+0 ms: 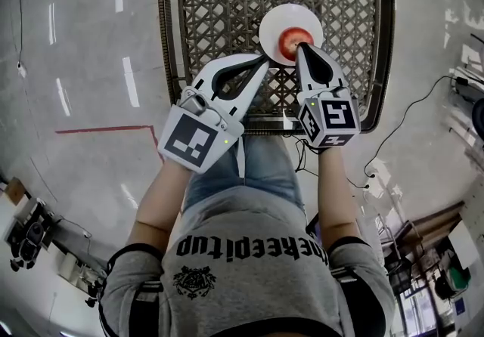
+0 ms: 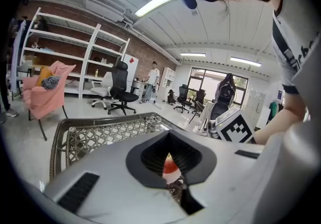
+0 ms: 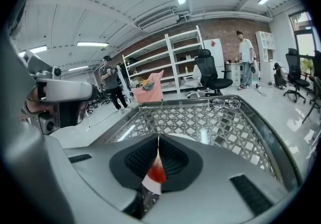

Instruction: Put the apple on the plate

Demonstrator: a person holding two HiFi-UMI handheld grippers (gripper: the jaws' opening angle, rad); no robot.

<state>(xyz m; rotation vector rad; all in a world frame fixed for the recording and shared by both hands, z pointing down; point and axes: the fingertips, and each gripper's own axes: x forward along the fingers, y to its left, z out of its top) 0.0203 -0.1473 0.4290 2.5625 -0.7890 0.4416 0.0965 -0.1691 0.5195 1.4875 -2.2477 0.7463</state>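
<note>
A red apple (image 1: 288, 41) rests on a round white plate (image 1: 292, 17) near the front of the lattice table (image 1: 204, 3). My right gripper (image 1: 301, 46) is shut with nothing in it, and its tip is at the apple's right side. To the left, my left gripper (image 1: 266, 59) is also shut and empty, its tip just beside the plate's near-left rim. In the left gripper view the apple (image 2: 170, 166) shows through the slit behind the closed tips. The right gripper view shows the apple (image 3: 157, 172) and a bit of plate (image 3: 150, 186) the same way.
The table has a woven top and a dark raised rim (image 1: 382, 41). A pair of glasses (image 3: 225, 102) lies at its far end. Office chairs (image 2: 120, 90), shelving (image 3: 165, 62) and standing people (image 3: 246, 57) are on the floor beyond.
</note>
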